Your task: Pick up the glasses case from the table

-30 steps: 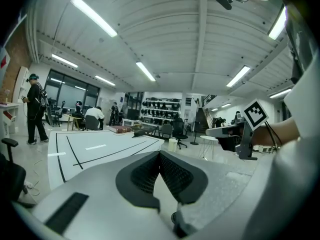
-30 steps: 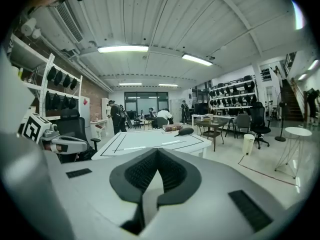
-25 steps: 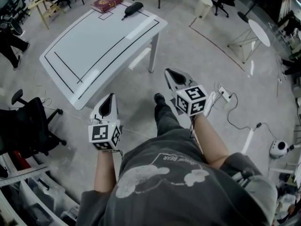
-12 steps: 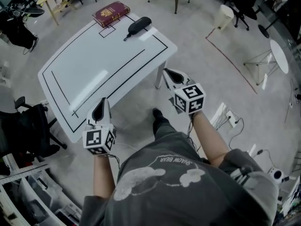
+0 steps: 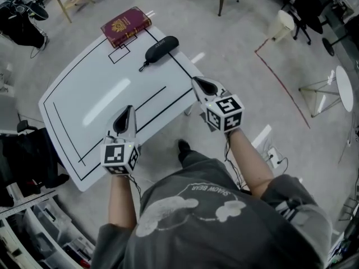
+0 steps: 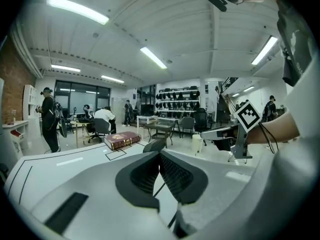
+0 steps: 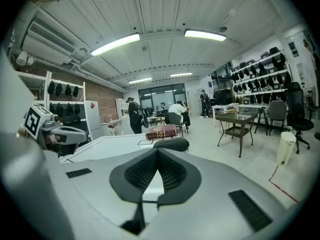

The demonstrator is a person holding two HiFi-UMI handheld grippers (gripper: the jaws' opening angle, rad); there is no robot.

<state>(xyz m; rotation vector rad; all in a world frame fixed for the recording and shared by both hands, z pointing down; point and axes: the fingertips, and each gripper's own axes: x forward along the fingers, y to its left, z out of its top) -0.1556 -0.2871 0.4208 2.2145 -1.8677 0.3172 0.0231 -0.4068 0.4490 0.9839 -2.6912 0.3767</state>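
The black glasses case [image 5: 161, 49] lies near the far right corner of the white table [image 5: 84, 102], just right of a dark red book [image 5: 125, 26]. My left gripper [image 5: 129, 110] is shut and empty over the table's near edge, well short of the case. My right gripper [image 5: 195, 80] hangs at the table's right edge, its jaws together with nothing in them, nearer to the case. In the left gripper view the case [image 6: 155, 145] and the book [image 6: 122, 139] lie ahead beyond the closed jaws [image 6: 159, 154]. In the right gripper view the case [image 7: 171, 144] sits straight ahead.
A black office chair [image 5: 28, 156] stands left of the table. A white bin [image 5: 283, 22], a red tape line [image 5: 283, 86] on the floor and a small round table [image 5: 343, 88] are to the right. A power strip [image 5: 273, 153] lies on the floor. People stand far back.
The person has walked up to the table. Both grippers, formerly over bare floor, now reach its near and right edges. The case and book appear closer. Both jaws stayed shut.
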